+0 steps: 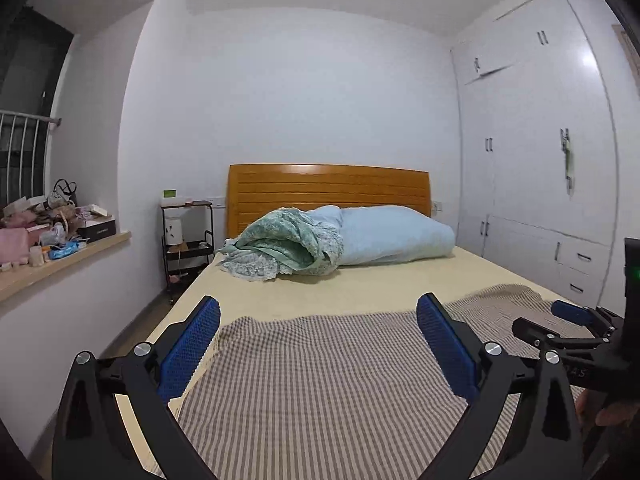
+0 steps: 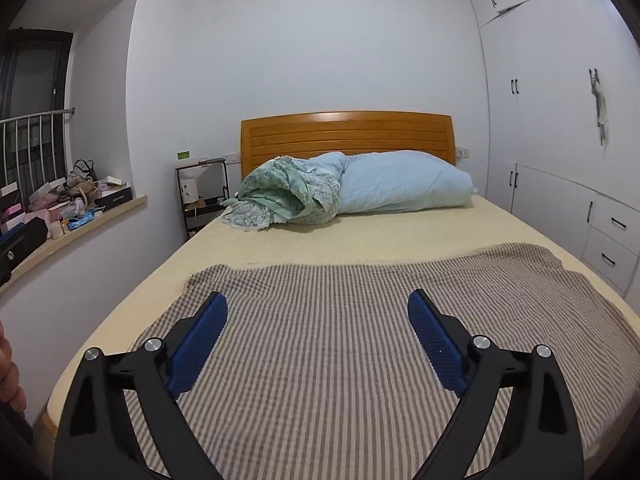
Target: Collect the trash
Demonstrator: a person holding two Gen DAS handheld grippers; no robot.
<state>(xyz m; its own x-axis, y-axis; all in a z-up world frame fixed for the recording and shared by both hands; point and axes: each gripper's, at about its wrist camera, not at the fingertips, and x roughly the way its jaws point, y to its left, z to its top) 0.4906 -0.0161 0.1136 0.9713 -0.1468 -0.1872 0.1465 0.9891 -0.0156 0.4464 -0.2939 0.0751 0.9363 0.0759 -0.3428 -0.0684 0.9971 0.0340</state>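
Observation:
My left gripper hovers open over the foot of a bed, with nothing between its blue pads. My right gripper is open and empty too, above a brown striped blanket. One of its blue fingers shows at the right edge of the left wrist view, with a hand below it. No loose trash lies on the bed. The windowsill at the left is cluttered with boxes, bags and a crumpled blue wrapper, also in the right wrist view.
A rolled green quilt and a pale blue quilt lie against the wooden headboard. A black shelf cart stands left of the bed. White wardrobe doors and drawers line the right wall. A narrow floor strip runs below the sill.

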